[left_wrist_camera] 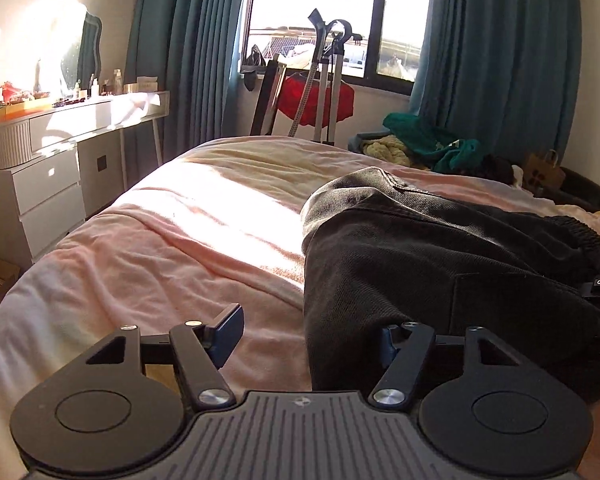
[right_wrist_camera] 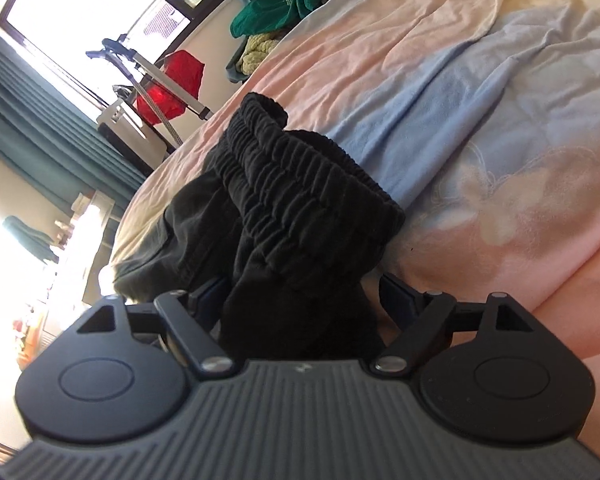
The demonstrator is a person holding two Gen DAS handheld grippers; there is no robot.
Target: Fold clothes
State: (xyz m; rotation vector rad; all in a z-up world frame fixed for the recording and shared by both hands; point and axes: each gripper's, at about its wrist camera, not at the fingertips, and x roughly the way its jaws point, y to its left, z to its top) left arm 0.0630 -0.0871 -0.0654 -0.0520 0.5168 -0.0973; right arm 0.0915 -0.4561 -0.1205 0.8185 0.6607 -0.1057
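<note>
Your left tool [left_wrist_camera: 306, 340] gapes wide, straddling trousers [left_wrist_camera: 440, 256] edge on bed [left_wrist_camera: 180, 240]. Right tool [right_wrist_camera: 300, 304] open around waistband [right_wrist_camera: 300, 172] (nothing pinched), ready to lift for fold.

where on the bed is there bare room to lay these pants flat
The widest free patch is the sunlit pink bedspread, between the black pants and the edge nearest the white dresser. The far corner is crowded with a green garment and other clothes. Both the left tongs and right tongs are open.
</note>
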